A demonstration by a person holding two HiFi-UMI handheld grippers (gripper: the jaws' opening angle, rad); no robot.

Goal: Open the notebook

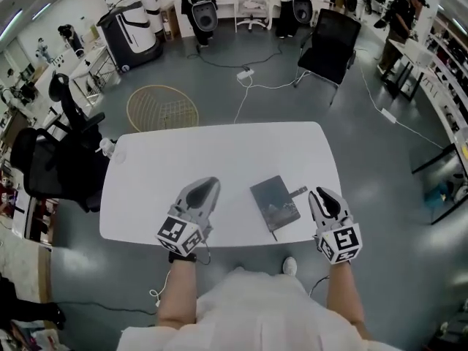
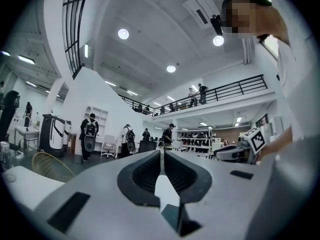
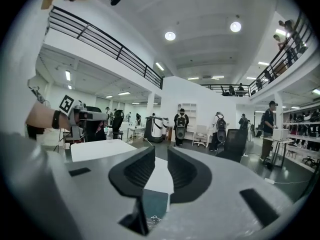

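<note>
A dark, closed notebook (image 1: 274,202) lies on the white table (image 1: 219,152) near its front edge, with a thin strap (image 1: 298,192) sticking out on its right. My left gripper (image 1: 210,183) rests over the table to the notebook's left, its jaws shut and empty (image 2: 162,154). At the notebook's right, my right gripper (image 1: 320,194) stands open, with a gap between the jaws (image 3: 161,151) and nothing in it. Low between those jaws, the notebook's cover (image 3: 152,204) shows in the right gripper view. Neither gripper touches the notebook.
A black office chair (image 1: 51,159) stands by the table's left end, with a small white object (image 1: 110,148) at that corner. Beyond the table are a round wicker piece (image 1: 162,108), a cable (image 1: 245,93) on the floor and another black chair (image 1: 329,46).
</note>
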